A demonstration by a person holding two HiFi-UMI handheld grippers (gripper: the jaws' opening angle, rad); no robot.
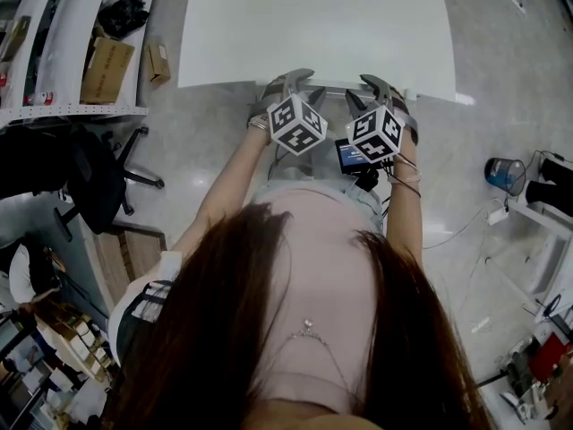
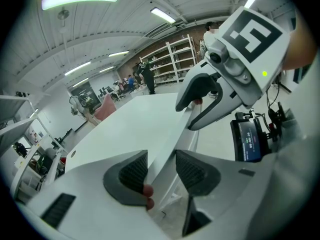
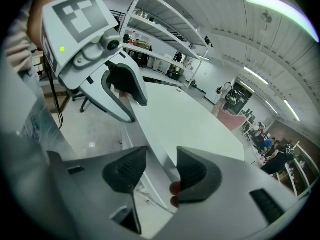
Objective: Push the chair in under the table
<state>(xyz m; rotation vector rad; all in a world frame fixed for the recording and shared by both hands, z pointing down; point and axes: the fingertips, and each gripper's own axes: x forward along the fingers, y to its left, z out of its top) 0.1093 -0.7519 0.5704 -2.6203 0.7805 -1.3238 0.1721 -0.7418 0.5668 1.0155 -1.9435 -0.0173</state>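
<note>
Left gripper (image 2: 161, 171) and right gripper (image 3: 162, 171) each pinch the thin white chair back (image 2: 170, 136). Uneven pushing could skew it against the flat white table (image 2: 127, 126).

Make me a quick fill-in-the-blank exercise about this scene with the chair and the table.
The top of the table is ___ in colour.
The left tool and the right tool are each shut on the ___ of the chair.
The blue bucket stands on the floor at the person's ___ side.
Missing words: white; back; right.
</note>
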